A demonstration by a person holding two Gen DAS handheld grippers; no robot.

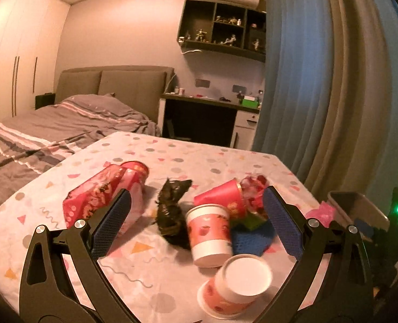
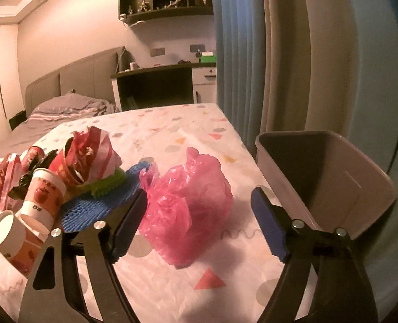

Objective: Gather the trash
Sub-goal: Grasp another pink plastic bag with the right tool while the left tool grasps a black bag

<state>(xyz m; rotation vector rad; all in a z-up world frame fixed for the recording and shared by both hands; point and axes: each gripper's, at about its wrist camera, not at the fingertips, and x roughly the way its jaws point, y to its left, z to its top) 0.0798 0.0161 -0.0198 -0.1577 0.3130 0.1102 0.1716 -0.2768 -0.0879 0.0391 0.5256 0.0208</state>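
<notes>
bedroom table point(image 2: 188, 134) was littered; right gripper point(image 2: 199, 210) gaped around the pink bag point(image 2: 188, 204), needing a squeeze; left gripper point(image 1: 196, 215) hung open, empty.

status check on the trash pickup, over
Both hand-held grippers open, empty: left, right. Pink plastic bag between right fingers, not gripped. Bin at right, nothing in the way.

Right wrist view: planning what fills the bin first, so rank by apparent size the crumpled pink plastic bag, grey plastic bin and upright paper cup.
1. Grey plastic bin
2. Crumpled pink plastic bag, nearly as large but nearer, so unsure
3. Upright paper cup
</notes>
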